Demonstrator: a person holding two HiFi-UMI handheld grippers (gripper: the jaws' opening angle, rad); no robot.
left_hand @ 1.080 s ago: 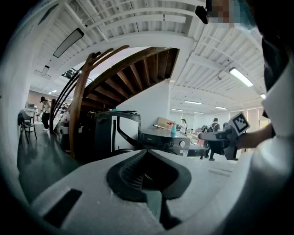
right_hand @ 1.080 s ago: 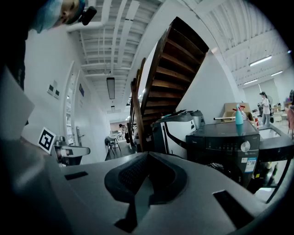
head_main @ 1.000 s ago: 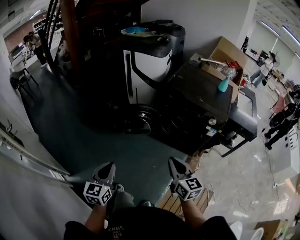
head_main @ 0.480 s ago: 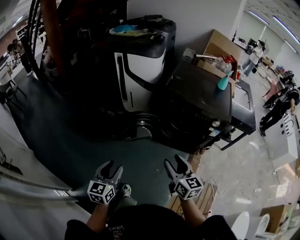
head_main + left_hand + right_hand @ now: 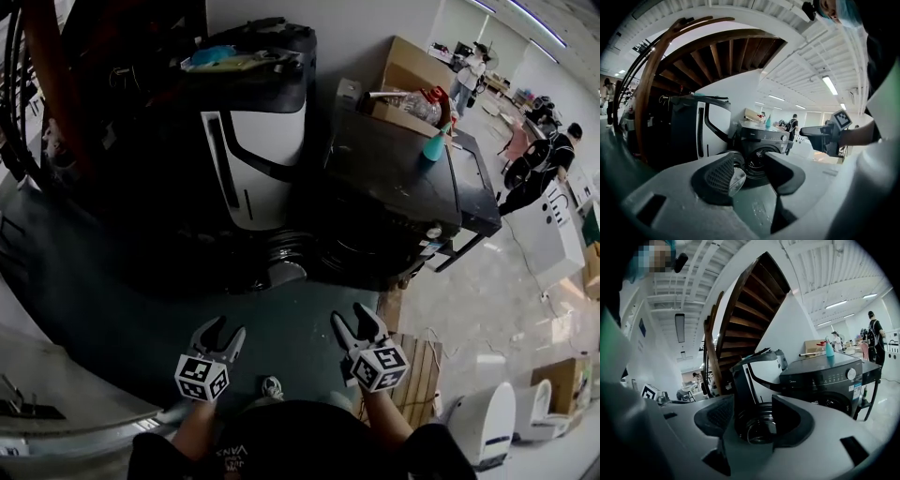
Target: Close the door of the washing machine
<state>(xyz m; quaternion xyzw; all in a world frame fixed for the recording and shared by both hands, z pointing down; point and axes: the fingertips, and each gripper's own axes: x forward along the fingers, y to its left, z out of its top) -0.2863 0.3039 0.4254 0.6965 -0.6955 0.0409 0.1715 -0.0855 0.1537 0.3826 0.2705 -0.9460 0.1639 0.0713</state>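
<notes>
A dark front-loading washing machine (image 5: pixel 403 183) stands ahead, to the right. Its round glass door (image 5: pixel 281 267) hangs open to the left, low over the dark green floor. In the left gripper view the washer (image 5: pixel 761 140) and door glass (image 5: pixel 737 178) show beyond the jaws. The right gripper view has the door (image 5: pixel 757 425) straight ahead and the washer (image 5: pixel 825 380) at right. My left gripper (image 5: pixel 221 334) and right gripper (image 5: pixel 354 321) are held side by side short of the door. Both have just been opening and stand open, nothing between them.
A tall white-and-black machine (image 5: pixel 253 141) stands left of the washer. A cardboard box (image 5: pixel 412 70) and a teal spray bottle (image 5: pixel 433 145) sit on the washer's top. A wooden pallet (image 5: pixel 417 375) lies right of my feet. A wooden staircase (image 5: pixel 740 319) rises behind. People (image 5: pixel 548 155) stand far right.
Both grippers went from shut to open. They have come closer to the washing machine, and the open door now lies nearer in front of them.
</notes>
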